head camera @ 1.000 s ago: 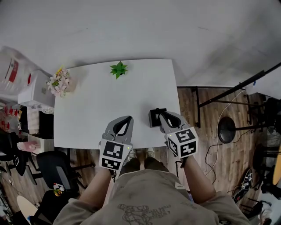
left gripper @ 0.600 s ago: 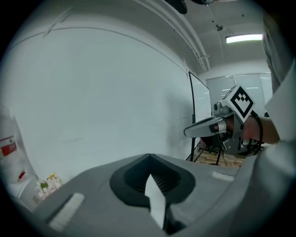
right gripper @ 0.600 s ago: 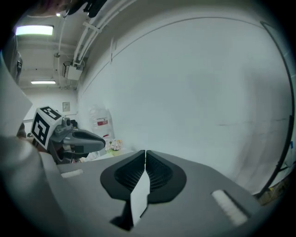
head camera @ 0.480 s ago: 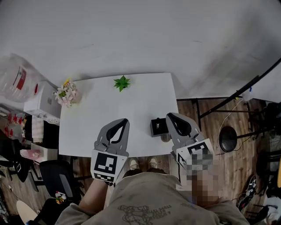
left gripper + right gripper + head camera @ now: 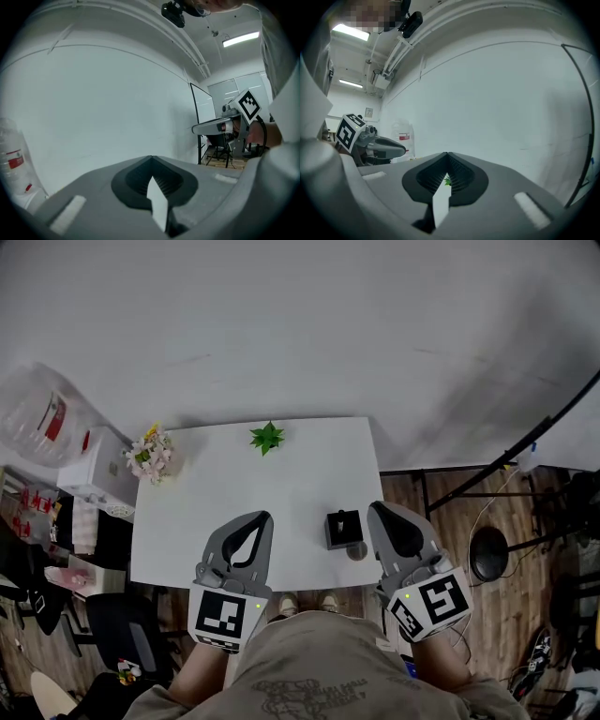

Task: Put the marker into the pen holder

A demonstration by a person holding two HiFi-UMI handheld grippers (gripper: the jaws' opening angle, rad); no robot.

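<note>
While both grippers are held over the near edge of the white table [image 5: 216, 493], neither has anything in it. At far left, a clear water jug [image 5: 42, 413] stands off the table next to a white box [image 5: 94, 474]. A bunch of pale flowers [image 5: 150, 452] sits at the table's far left corner. The left gripper [image 5: 262, 516] comes next. Its jaws meet at the tips, with only the bare wall showing through the gap behind them. A small green plant [image 5: 267, 437] sits at the far edge, about midway along. Right of centre, near the front edge, stands the black pen holder [image 5: 343, 531]. A pale speck in its top opening looks like the end of the marker [image 5: 343, 518], though it is too small to be sure. Just beside the holder on the right, and apart from it, is the right gripper [image 5: 374, 508]. Its jaws have just been closing and now press tip to tip, with nothing between them.
</note>
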